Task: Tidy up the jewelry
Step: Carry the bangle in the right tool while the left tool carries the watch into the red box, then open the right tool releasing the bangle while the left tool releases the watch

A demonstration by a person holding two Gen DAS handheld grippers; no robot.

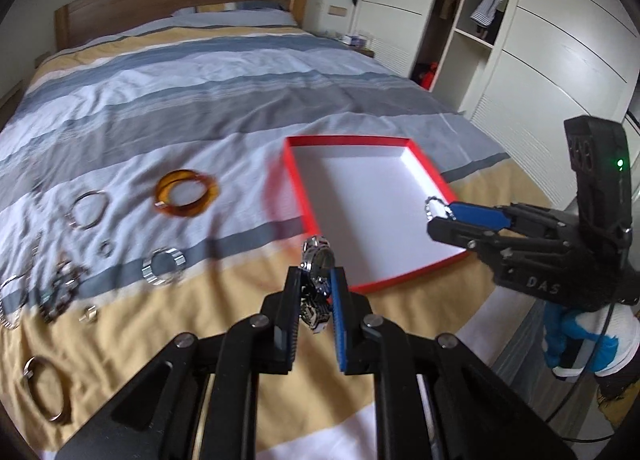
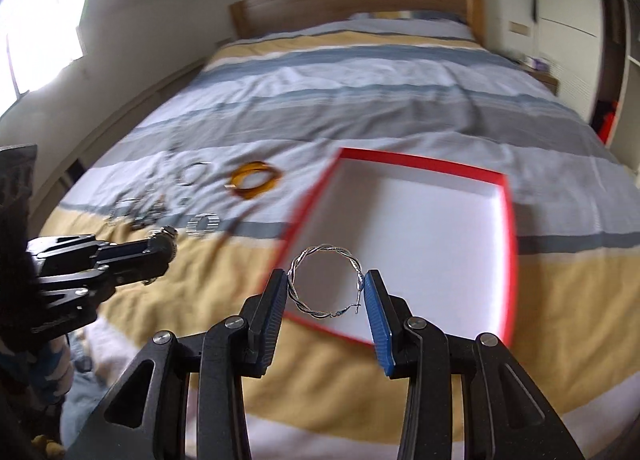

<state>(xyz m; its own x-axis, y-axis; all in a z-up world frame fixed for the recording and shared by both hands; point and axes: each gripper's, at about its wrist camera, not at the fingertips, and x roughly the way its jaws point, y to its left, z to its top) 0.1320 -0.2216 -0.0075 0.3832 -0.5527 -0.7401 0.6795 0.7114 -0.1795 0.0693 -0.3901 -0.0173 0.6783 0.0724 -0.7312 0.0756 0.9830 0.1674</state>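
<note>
A red box (image 1: 297, 179) with a white inside lies open on the striped bedspread; it also shows in the right wrist view (image 2: 508, 227). My left gripper (image 1: 316, 280) is shut on a silver wristwatch (image 1: 318, 260), held above the bed just left of the box's near corner; it shows in the right wrist view (image 2: 164, 250). My right gripper (image 2: 326, 280) is shut on a twisted silver hoop bracelet (image 2: 296, 288), held above the box's near edge; it shows in the left wrist view (image 1: 438, 215).
On the bed left of the box lie an amber bangle stack (image 1: 186, 192), a thin silver hoop (image 1: 89, 208), a wide silver ring band (image 1: 163, 266), a bronze bangle (image 1: 48, 392) and several tangled pieces (image 1: 60, 292). A white wardrobe (image 1: 540, 43) stands at the right.
</note>
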